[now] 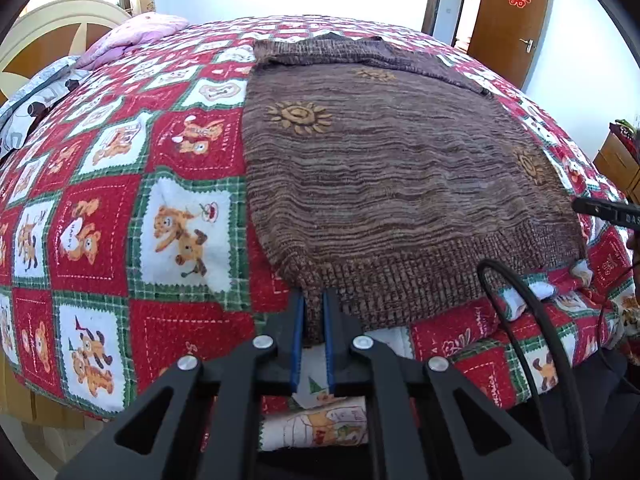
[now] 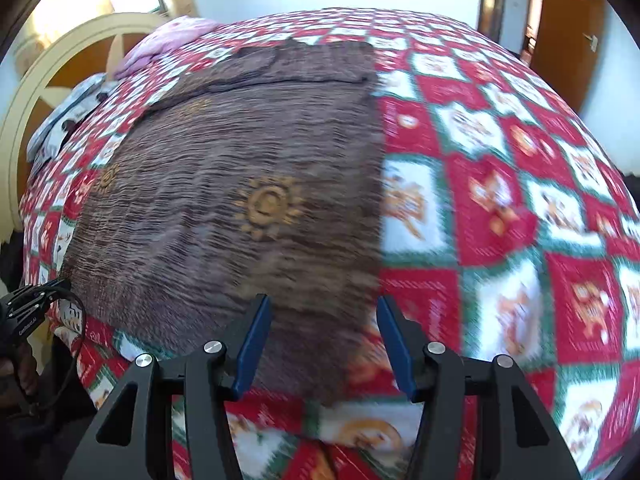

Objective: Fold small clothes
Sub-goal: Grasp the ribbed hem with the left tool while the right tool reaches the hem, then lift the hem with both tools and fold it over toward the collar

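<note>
A red, green and white patchwork quilt (image 1: 100, 216) covers the bed. On it lies the brown knit sweater (image 1: 380, 168), spread flat, sleeves folded in at the far end. The left gripper (image 1: 315, 300) pinches the near left corner of the hem between nearly closed jaws. The right gripper (image 2: 320, 312) stands wide open over the near right corner, holding nothing.

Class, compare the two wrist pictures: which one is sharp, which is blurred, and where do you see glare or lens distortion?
Left wrist view: sharp; the sweater knit and quilt prints read clearly, though the wall behind is washed out by glare. Right wrist view: smeared by motion blur, worst on the quilt squares at the right. Both views: fisheye bulges the bed into a dome, with dark corners.
</note>
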`<move>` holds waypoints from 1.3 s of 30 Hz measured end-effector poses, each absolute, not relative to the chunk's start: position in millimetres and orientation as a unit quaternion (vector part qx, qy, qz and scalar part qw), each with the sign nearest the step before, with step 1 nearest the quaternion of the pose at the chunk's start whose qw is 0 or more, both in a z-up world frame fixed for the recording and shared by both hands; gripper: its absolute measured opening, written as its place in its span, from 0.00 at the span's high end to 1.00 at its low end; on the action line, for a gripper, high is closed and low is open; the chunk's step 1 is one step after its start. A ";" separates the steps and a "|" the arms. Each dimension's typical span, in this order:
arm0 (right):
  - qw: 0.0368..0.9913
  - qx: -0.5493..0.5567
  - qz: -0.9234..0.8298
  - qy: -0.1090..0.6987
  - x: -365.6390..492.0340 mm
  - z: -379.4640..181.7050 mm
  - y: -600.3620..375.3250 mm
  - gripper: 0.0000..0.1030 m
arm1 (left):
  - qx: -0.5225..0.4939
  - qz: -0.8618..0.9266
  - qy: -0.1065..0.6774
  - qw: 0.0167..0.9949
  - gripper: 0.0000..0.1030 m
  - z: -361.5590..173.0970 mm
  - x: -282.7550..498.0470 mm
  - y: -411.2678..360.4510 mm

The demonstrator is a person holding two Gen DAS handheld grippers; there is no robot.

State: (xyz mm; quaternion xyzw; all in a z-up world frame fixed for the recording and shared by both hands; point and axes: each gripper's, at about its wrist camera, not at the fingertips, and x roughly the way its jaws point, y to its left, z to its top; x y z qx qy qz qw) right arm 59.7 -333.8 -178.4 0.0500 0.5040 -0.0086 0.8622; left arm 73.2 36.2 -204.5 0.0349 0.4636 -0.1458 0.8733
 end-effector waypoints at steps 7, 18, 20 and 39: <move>0.851 0.090 -0.009 0.517 42.6 -189.1 -352.8 0.46 | 0.029 -0.149 0.462 0.874 0.91 -204.7 75.0 36.3; 0.852 0.094 0.011 0.514 51.6 -201.2 -337.3 0.46 | 0.028 -0.145 0.461 0.875 0.88 -207.0 76.7 36.6; 0.853 0.090 0.016 0.514 51.8 -200.8 -333.8 0.51 | 0.021 -0.146 0.462 0.874 0.88 -208.7 78.0 38.7; 0.864 0.296 0.125 0.388 35.2 -151.9 -382.0 0.95 | -0.066 -0.220 0.370 0.900 0.92 -146.3 74.9 63.4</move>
